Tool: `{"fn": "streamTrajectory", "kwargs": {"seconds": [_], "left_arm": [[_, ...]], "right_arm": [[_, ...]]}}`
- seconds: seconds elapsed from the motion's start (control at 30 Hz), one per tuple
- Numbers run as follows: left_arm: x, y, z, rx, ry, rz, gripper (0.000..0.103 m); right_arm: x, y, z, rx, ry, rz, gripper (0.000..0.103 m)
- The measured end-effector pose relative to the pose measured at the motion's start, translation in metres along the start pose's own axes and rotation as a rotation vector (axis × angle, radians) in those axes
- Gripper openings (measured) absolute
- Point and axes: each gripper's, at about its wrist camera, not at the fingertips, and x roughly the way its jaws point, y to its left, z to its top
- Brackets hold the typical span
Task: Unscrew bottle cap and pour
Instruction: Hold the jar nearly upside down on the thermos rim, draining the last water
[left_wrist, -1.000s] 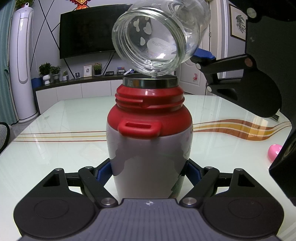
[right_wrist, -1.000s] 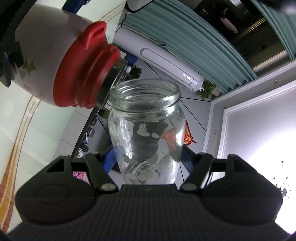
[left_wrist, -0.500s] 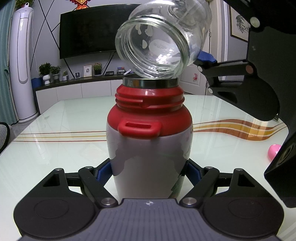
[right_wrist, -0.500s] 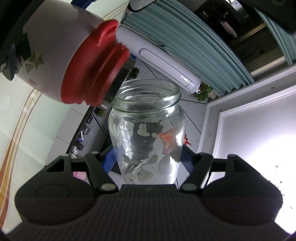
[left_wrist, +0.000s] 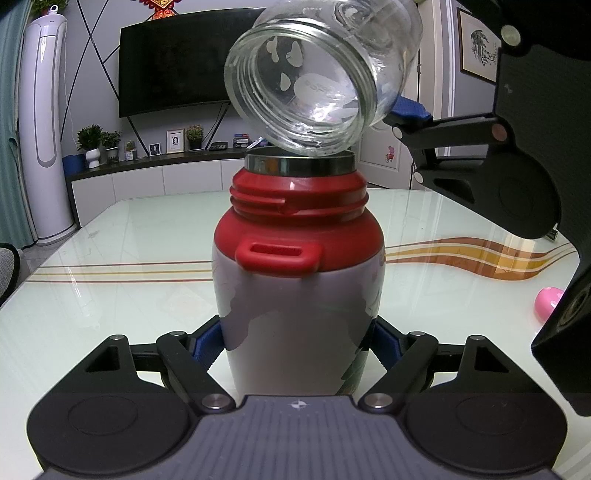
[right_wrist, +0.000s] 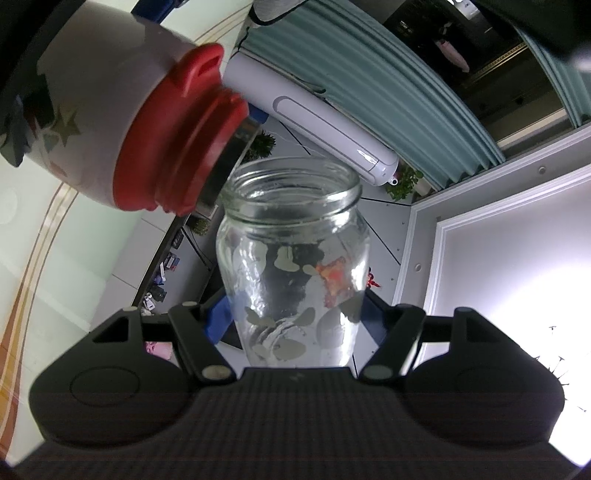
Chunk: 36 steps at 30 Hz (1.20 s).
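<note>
Jar (left_wrist: 310, 77) mouth has lifted off flask (left_wrist: 299, 280) rim; pour looks finished, I think. Both tools gripping: left tool (left_wrist: 297, 347) flask, right tool (right_wrist: 295, 317) jar.

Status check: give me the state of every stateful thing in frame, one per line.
flask: upright on the table, cap off, steel mouth open, held low on its body.
glass jar: lidless, tipped mouth-down over the flask's mouth, looks empty.
left gripper: shut on the flask.
right gripper: shut on the glass jar.
TV: screen dark.
</note>
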Motion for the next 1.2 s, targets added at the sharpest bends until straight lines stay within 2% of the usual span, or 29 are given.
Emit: {"fn": "streamTrajectory", "kwargs": {"seconds": [0.33, 1.2], "left_arm": [[-0.0001, 0.0001, -0.0002, 0.000, 0.000, 0.000, 0.083], [-0.0001, 0.0002, -0.0005, 0.000, -0.001, 0.000, 0.083]], "right_arm": [[0.0003, -0.0050, 0.0008, 0.002, -0.004, 0.023, 0.071], [-0.0059, -0.0061, 0.0006, 0.010, 0.001, 0.019, 0.071]]}}
